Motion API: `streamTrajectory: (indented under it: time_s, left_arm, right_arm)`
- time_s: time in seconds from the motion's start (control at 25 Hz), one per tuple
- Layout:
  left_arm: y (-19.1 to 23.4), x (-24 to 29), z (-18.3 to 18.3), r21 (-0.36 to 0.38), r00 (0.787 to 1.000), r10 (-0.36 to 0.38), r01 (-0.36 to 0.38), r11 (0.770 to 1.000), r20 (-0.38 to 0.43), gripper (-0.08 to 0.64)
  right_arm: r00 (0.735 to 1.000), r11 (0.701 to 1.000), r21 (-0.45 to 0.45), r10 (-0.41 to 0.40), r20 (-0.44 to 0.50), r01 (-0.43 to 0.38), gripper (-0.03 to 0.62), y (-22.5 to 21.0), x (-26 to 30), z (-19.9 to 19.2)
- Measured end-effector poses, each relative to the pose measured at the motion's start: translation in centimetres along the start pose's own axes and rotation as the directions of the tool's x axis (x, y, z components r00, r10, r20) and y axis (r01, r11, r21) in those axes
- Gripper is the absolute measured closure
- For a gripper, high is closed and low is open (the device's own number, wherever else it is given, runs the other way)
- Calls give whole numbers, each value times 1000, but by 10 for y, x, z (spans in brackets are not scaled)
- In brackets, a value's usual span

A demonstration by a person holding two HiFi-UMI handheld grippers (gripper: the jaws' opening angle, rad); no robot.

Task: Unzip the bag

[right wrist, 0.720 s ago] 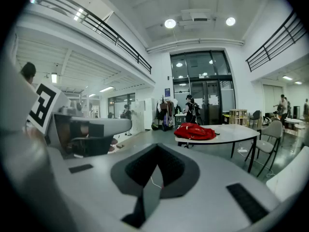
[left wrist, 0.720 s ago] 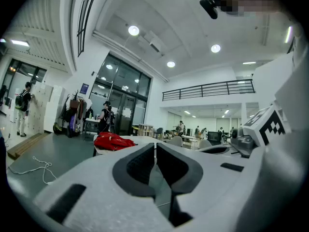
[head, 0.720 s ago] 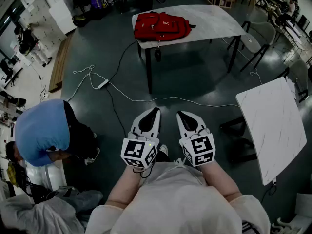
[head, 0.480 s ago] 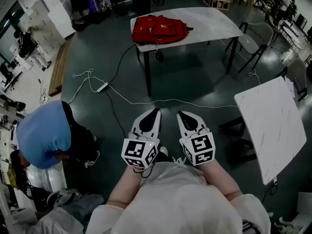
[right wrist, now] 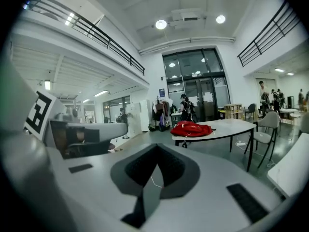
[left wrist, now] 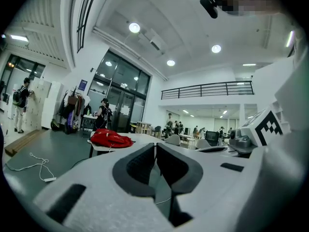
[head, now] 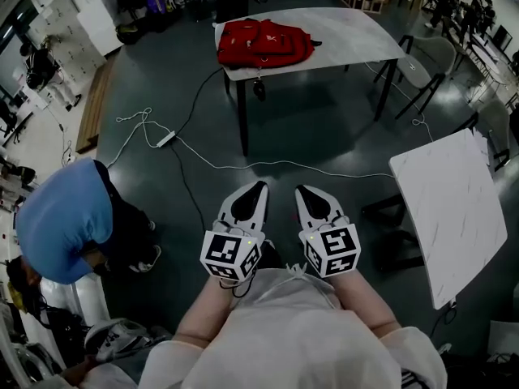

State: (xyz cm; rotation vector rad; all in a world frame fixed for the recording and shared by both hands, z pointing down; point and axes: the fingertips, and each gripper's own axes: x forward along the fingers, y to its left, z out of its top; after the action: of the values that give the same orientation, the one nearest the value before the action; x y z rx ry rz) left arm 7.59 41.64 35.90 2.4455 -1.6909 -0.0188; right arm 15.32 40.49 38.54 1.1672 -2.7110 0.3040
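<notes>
A red backpack lies on the left end of a marble-topped table far across the floor; a strap or pull dangles over the table edge. It also shows in the left gripper view as a red bag and in the right gripper view. My left gripper and right gripper are held side by side close to my body, well short of the table. Both point toward the bag. Each stands shut with nothing between its jaws, the left and the right.
A person in a blue top crouches on the floor at my left. A white cable with a power strip runs across the dark floor between me and the table. A second marble table stands at right, a chair beyond it.
The crouching person in blue has shifted a little to the left and lower. Both grippers keep their place and stay shut.
</notes>
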Motion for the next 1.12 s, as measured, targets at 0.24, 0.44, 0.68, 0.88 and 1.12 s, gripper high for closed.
streamTrajectory:
  time_s: [0.24,0.44,0.68,0.88,1.12]
  left_arm:
    - [13,18,-16,-24,999,-18,17,1000,-35,531]
    - [52,58,-25,-34,998,-38,36,999,-45,531]
    - [123,127,-15,-37,995,-79,77,996,-58,531]
    - [209,191,1,-78,993,-100,94,993,-70,531]
    - [303,265,23,-63,984,-148,142,988,-103,531]
  right_arm:
    - [999,999,35,-7,-35,8,565,-10,17,-18]
    - [998,998,45,-39,-54,41,565,-32,63,-24]
    - [993,993,60,-99,-68,103,565,-65,148,-4]
    - [986,988,66,-131,-103,139,565,-84,244,19]
    - [974,976,96,-180,-137,194,565,-108,354,49]
